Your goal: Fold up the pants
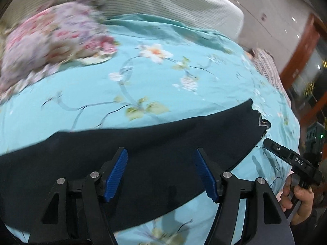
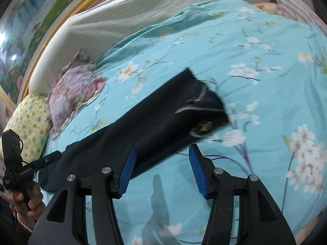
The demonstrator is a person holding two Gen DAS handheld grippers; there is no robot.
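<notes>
Both hand-held grippers, left (image 1: 161,171) and right (image 2: 162,168), gape empty; dark pants (image 2: 155,122) blurred, waist detail unclear.

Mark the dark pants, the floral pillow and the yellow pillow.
dark pants (image 2: 155,120), right wrist view, middle of the flat fabric.
floral pillow (image 1: 55,38), left wrist view, centre of its top.
yellow pillow (image 2: 30,120), right wrist view, its front face.

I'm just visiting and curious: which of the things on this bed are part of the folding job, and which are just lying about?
Part of the job:
dark pants
left hand-held gripper, open
right hand-held gripper, open

Just lying about:
floral pillow
yellow pillow
striped cloth
blue floral bedsheet
</notes>
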